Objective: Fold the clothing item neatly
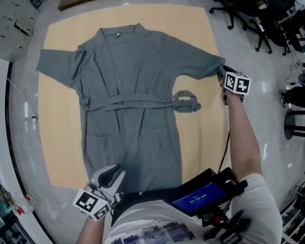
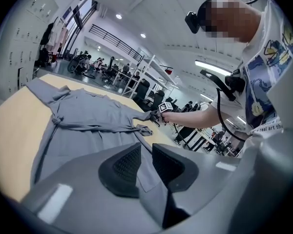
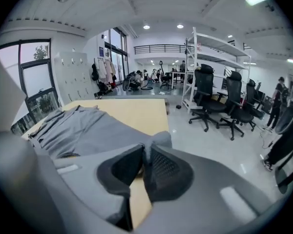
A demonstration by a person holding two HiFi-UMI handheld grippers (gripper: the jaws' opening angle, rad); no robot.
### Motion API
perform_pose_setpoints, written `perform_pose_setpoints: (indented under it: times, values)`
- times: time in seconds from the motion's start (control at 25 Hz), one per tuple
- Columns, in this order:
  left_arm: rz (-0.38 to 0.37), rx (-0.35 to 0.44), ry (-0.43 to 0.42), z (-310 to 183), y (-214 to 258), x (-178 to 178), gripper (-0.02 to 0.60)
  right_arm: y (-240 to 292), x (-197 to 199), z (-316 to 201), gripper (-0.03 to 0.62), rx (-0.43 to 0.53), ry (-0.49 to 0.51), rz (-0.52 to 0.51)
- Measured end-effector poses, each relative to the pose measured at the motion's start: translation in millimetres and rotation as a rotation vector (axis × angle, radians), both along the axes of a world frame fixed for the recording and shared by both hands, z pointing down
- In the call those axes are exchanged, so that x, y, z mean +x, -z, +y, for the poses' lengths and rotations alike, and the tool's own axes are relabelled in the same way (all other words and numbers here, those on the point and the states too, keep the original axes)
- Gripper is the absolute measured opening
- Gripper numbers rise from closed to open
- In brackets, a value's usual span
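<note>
The robe (image 1: 132,85) lies open-side up and spread flat on the surface (image 1: 56,151). Its belt (image 1: 127,104) is tied across the waist, and both sleeves are stretched out to the sides. No fold shows yet, so I judge the task to be at its very start, with the sleeves and the body all left to fold.

Its long axis runs straight away from the left gripper (image 2: 146,155): hem nearest those fingers, collar (image 1: 119,32) at the far end. The sleeves lie crosswise to that line.

The left fingers are drawn close together and pinch the bottom hem, with cloth running up between them. The right gripper (image 3: 145,155) is off to the side, its fingers pressed on the cuff of the near sleeve (image 1: 198,60). The rest of the robe stretches away from them across the surface.
</note>
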State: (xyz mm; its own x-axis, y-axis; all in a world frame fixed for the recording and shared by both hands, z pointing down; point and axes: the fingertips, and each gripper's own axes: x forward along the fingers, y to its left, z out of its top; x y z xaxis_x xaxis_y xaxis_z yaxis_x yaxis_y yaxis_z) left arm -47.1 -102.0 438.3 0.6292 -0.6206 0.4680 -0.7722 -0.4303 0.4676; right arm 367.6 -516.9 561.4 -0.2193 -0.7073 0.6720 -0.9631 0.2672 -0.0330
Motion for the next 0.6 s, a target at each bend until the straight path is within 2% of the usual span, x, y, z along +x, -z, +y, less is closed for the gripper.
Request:
perform_pose_setpoints:
  times: [0.28,0.6]
  values:
    - [0.004,0.020,0.055,12,4,-20,0.077,41,-105,-10,0.055,0.061,0.148,-0.070]
    - [0.012,0.041,0.110,31,12,-37,0.077,49,-205,-10,0.054,0.063,0.282,-0.092]
